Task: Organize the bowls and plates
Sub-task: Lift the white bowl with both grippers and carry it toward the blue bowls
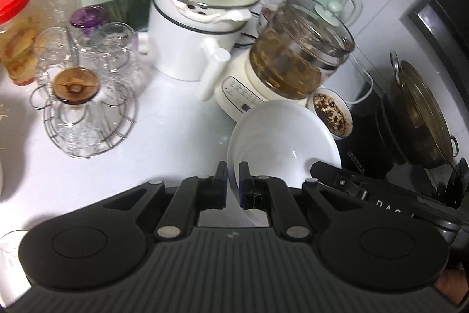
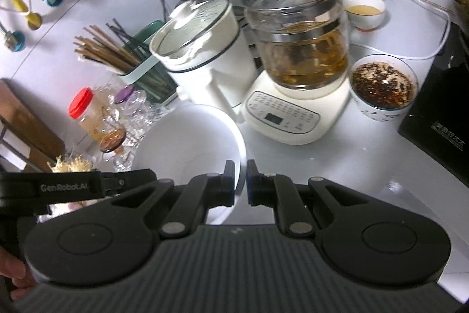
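A deep white bowl (image 1: 281,137) hangs tilted above the white counter, held by both grippers at opposite sides. In the left wrist view my left gripper (image 1: 233,175) is shut on the bowl's near-left rim, and the right tool's black arm (image 1: 346,181) reaches the bowl from the right. The right wrist view has the same bowl (image 2: 187,143) left of centre. There my right gripper (image 2: 241,175) is shut on its right rim. The left tool's black body (image 2: 88,184) lies along the bowl's left side.
Behind the bowl stand a white electric pot (image 2: 199,49), a glass kettle on its cream base (image 2: 296,49) and a bowl of dark spice (image 2: 381,84). A wire rack of glasses (image 1: 85,96) and a red-lidded jar (image 1: 14,28) are left; a black cooker (image 2: 439,113) is right.
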Tool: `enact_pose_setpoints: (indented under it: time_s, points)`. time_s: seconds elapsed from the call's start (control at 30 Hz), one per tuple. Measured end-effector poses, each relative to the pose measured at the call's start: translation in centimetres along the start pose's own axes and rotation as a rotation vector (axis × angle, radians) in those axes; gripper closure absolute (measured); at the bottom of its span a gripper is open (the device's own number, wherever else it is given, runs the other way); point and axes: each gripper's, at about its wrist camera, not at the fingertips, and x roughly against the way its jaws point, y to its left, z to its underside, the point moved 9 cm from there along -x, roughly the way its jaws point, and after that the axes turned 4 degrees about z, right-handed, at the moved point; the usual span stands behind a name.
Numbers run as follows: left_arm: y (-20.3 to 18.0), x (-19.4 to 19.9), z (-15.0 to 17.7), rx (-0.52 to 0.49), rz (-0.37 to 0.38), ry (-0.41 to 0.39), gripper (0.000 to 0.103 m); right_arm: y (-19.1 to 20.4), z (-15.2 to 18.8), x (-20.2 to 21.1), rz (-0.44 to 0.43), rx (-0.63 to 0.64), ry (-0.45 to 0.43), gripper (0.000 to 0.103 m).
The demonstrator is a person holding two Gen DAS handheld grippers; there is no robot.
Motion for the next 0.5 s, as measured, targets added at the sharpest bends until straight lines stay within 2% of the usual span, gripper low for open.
enact_pose_setpoints:
  time_s: [0.23,0.5]
  points:
    - [2.4,1.8,0.4,0.061,-0.022,-0.038,0.095,2.6,0.0,-0.7,-0.038,0.052,0.012,0.092]
    - [6.2,2.9,1.5,0.156,-0.055,-0.048,0.095,5.5,1.3,-2.5,-0.079,0.112,0.081,0.092]
